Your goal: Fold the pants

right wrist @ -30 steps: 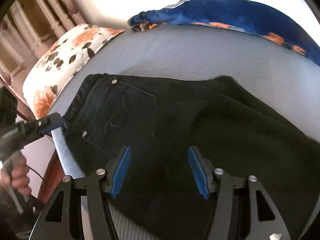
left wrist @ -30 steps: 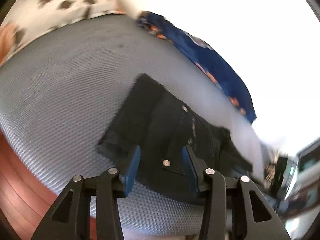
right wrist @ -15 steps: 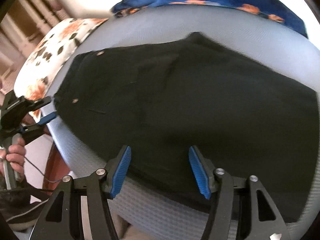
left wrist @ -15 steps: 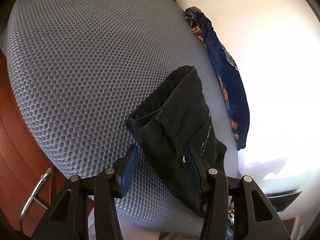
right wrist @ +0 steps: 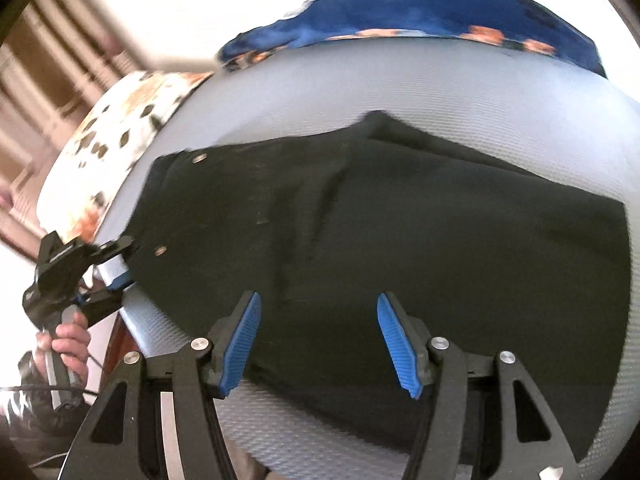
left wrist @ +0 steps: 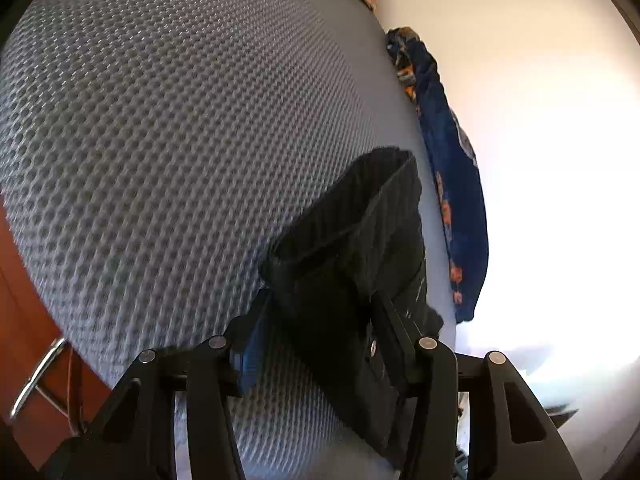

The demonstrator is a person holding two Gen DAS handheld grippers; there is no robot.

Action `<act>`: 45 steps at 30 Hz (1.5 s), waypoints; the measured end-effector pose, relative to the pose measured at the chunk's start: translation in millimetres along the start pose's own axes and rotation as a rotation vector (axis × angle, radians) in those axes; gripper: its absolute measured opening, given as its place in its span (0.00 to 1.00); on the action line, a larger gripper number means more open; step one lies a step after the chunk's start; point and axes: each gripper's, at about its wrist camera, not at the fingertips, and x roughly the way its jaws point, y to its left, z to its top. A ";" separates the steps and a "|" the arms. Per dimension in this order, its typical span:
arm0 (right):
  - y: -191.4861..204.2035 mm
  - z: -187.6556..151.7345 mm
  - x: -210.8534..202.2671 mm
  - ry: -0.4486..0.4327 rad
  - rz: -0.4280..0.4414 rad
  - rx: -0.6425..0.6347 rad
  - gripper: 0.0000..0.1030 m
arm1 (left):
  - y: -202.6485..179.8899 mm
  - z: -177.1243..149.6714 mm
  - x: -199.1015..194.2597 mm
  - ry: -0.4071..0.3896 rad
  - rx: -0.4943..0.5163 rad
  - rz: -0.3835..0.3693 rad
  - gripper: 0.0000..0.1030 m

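Black pants (right wrist: 400,220) lie flat across a grey mesh mattress (right wrist: 400,80), waistband to the left, folded in half lengthwise. My right gripper (right wrist: 318,340) hovers open over their near edge, with cloth below the blue pads (right wrist: 240,344) but not pinched. My left gripper (left wrist: 320,320) is low at the waistband end of the pants (left wrist: 352,248). Its jaws stand apart with the waistband corner between them and no squeeze shows. From the right wrist view, the left gripper (right wrist: 122,266) straddles that corner at the mattress edge, held by a person's hand (right wrist: 68,336).
A blue floral cloth (right wrist: 420,8) lies along the far side of the mattress by the white wall. A flowered pillow (right wrist: 120,128) sits at the left end. Below the mattress edge is a red-brown wooden bed frame (left wrist: 24,300) with a metal handle (left wrist: 36,380).
My left gripper rolled and sank to the waistband corner, which now sits between its jaws. My right gripper slid toward the pants' near edge; the pants lie further left in its view.
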 end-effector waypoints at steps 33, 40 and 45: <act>-39.3 -1.8 -21.5 -0.031 0.042 0.118 0.66 | -128.8 -12.6 9.9 -0.068 0.377 -0.061 0.24; -62.6 7.5 -58.2 -0.099 -0.007 0.135 0.66 | -190.8 -56.9 25.6 -0.013 0.548 -0.110 0.24; -90.1 4.0 -79.5 -0.134 -0.037 0.185 0.66 | -229.8 -96.8 51.3 0.075 0.657 -0.137 0.24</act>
